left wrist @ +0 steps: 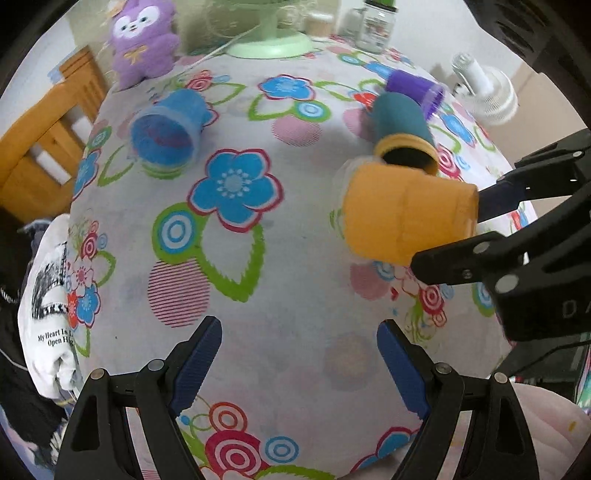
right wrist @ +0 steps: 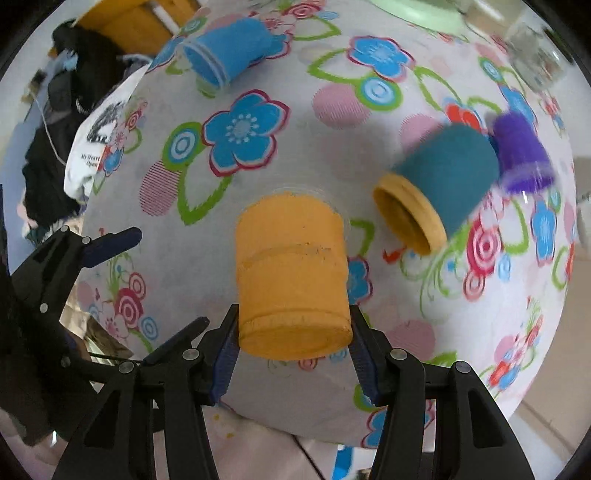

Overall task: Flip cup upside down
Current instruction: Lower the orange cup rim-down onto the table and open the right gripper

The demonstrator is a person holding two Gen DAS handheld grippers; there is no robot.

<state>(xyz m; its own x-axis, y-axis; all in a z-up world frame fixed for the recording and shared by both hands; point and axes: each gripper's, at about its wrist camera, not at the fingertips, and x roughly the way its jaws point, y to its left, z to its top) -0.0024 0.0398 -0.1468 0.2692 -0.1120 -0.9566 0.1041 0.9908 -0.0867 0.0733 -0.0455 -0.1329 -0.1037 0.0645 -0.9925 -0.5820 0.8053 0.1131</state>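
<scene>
My right gripper (right wrist: 293, 350) is shut on an orange cup (right wrist: 291, 277) near its rim and holds it above the flowered tablecloth (right wrist: 332, 162), base pointing away. The same orange cup (left wrist: 402, 214) and the right gripper (left wrist: 465, 232) show at the right of the left wrist view. My left gripper (left wrist: 299, 354) is open and empty over the near part of the table; it also shows in the right wrist view (right wrist: 162, 284). A teal cup with a yellow rim (right wrist: 439, 184), a blue cup (right wrist: 229, 48) and a purple cup (right wrist: 521, 155) lie on their sides.
A purple plush toy (left wrist: 146, 40), a green fan base (left wrist: 269, 44) and a glass jar (left wrist: 376, 26) stand at the far edge. A white printed cloth (left wrist: 48, 295) hangs off the left edge. A wooden chair (left wrist: 48, 122) stands to the left.
</scene>
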